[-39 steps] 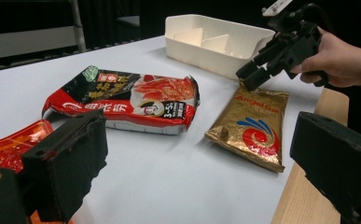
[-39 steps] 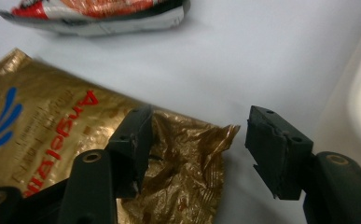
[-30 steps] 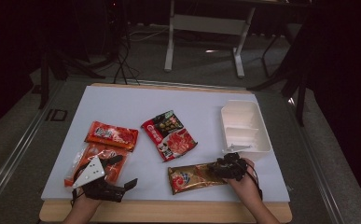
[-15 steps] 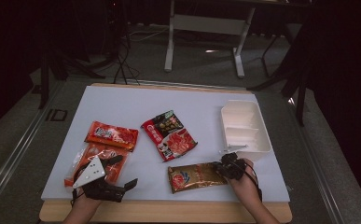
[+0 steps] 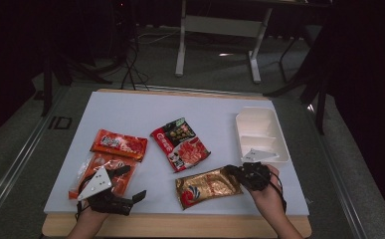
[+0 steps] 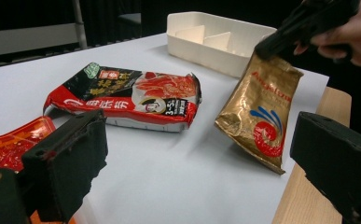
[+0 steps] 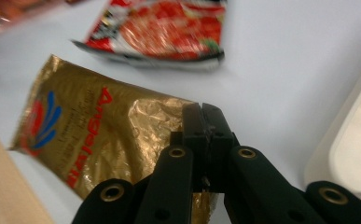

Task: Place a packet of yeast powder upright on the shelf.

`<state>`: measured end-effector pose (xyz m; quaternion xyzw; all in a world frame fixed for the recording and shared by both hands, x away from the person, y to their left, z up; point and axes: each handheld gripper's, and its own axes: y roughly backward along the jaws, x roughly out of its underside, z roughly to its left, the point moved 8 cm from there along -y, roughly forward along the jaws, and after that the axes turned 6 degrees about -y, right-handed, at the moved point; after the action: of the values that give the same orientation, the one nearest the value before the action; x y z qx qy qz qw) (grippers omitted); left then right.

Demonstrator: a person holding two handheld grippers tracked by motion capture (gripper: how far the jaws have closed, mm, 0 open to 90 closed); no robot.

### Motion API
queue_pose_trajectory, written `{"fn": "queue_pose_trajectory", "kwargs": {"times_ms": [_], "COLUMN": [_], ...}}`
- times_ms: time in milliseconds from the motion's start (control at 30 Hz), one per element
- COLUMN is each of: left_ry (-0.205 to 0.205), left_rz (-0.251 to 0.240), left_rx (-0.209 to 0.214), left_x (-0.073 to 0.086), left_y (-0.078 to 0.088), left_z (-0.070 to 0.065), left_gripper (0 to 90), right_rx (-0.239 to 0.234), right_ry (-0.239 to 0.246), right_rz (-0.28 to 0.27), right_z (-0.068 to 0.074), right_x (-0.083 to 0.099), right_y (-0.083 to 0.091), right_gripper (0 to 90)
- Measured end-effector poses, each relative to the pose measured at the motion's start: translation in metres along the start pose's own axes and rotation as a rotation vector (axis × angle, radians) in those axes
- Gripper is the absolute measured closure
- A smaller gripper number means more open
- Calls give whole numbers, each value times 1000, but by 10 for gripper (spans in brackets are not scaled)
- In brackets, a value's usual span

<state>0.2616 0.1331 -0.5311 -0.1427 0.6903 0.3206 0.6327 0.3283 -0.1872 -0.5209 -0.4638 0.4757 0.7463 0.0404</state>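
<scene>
Nearby: red noodle packet [image 5: 181, 144], white tray [image 5: 259, 133] flank gold pouch [image 5: 207, 185].

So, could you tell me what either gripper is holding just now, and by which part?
The right gripper is shut on the gold packet, pinching its top edge. The left gripper holds nothing; its jaws stand open.

A dim lab or studio set up for recording. A desk [image 5: 130, 112] with a pale sheet on top stands on grey carpet, dark curtains hang around it, cables [image 5: 130, 64] trail over the floor, and a second desk's metal legs [image 5: 182, 45] stand behind.
</scene>
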Motion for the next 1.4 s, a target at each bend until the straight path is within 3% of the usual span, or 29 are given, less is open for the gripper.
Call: {"fn": "queue_pose_trajectory", "kwargs": {"times_ms": [200, 367, 633, 933, 1067, 1233, 1400], "left_ry": [-1, 3, 1, 4, 4, 5, 5], "left_rz": [2, -2, 2, 2, 2, 2, 3], "left_rx": [2, 3, 5, 5, 4, 4, 3], "left_x": [0, 0, 0, 1, 1, 1, 1], "left_y": [0, 0, 0, -1, -1, 0, 0], "left_z": [0, -1, 0, -1, -1, 0, 0], "left_gripper": [42, 42, 41, 42, 42, 41, 42], "right_rx": [-43, -122, -166, -158, -133, -97, -52], "right_ry": [68, 159, 232, 287, 305, 308, 276], "right_rz": [-68, -121, -131, -144, -137, -141, -153], "right_z": [22, 52, 68, 55, 45, 29, 6], "right_x": [-22, -45, -63, -87, -98, -115, -132], "right_y": [23, 46, 63, 84, 89, 91, 90], "right_gripper": [900, 900, 900, 900, 900, 900, 900]}}
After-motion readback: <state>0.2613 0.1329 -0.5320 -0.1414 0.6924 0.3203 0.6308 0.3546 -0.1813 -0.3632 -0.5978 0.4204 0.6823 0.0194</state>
